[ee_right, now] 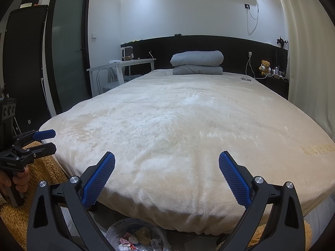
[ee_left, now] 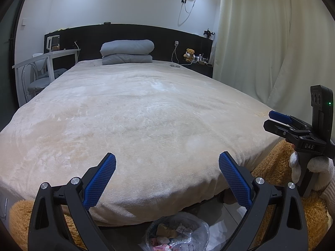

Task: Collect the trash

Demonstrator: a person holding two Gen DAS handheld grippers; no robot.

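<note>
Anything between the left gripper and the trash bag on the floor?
Nothing visible. The trash bag sits open on the floor at the bed's foot, directly under the open left gripper, clear air between.

Cream plush blanket (ee_left: 136, 115) is covering the bed; grey folded bedding (ee_left: 127, 52) is lying against a black headboard (ee_left: 125, 31). Both claws are showing blue cross-hatched pads (ee_left: 100, 179) on black frames; the rug (ee_right: 41, 167) is looking perhaps golden-brown.

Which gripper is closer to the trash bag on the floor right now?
Hard to call; the left, slightly. The trash bag sits at the bed's foot, right between the fingers of the left gripper. Below the right gripper it lies left of centre. Both hover open above it.
</note>
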